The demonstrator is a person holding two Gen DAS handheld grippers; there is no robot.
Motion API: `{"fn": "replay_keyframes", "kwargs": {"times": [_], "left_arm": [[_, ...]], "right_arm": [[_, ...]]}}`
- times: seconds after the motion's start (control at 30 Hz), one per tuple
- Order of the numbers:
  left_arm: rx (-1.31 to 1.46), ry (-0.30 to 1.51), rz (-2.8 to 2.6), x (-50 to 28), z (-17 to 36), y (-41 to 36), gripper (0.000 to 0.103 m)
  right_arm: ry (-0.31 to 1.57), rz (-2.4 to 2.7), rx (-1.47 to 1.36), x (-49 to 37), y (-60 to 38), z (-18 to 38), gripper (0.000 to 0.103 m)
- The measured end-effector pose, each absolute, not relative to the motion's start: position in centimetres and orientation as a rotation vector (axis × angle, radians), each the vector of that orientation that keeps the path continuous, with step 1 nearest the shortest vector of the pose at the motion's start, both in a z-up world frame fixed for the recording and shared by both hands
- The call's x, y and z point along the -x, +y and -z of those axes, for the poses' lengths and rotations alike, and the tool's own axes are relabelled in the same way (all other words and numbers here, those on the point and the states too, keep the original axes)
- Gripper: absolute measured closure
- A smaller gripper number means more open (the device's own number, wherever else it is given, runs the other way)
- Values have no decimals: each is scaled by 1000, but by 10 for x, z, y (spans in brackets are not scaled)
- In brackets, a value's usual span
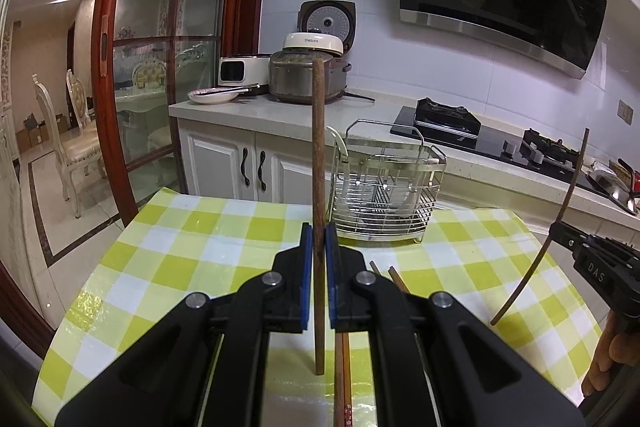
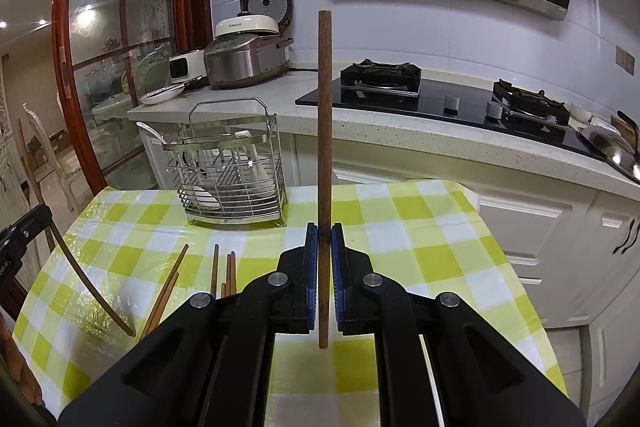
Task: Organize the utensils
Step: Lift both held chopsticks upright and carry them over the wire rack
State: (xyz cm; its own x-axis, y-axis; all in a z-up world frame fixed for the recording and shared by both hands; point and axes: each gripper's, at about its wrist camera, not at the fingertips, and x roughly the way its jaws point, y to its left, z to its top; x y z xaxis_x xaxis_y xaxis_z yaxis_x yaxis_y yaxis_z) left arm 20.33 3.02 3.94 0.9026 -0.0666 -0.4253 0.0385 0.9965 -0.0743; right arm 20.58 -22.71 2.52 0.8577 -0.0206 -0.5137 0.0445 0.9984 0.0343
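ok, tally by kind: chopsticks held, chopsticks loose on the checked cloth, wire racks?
Held chopsticks: 2
Loose chopsticks: at least 5, some hidden behind the right gripper
Wire rack: 1
Total: at least 8

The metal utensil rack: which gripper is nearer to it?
Left, apparently. The left gripper sits just before the metal utensil rack, slightly to its left; the right gripper is off to its right, each clamping an upright chopstick.

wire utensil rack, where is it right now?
The wire utensil rack stands at the table's far edge on the checked tablecloth, left of centre in the right wrist view, beyond the loose chopsticks, white spoons inside.
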Motion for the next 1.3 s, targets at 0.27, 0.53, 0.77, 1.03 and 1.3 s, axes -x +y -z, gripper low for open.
{"fn": "replay_keyframes", "kwargs": {"times": [0.27,0.53,0.77,1.03,1.3], "left_arm": [[61,425,67,-203,-39,29,97],[56,401,85,-211,-48,25,97],[49,362,115,-227,-70,18,97],[29,294,147,-261,-110,8,97],[41,204,163,-291,-156,0,97]], "right_arm": [[538,16,-40,-209,-224,-27,94],[524,-2,-26,-217,-220,-35,94],[494,-58,-10,-237,-210,-62,94],[441,-79,6,-269,-205,-101,94],[362,-89,-3,-300,-201,-148,94]]}}
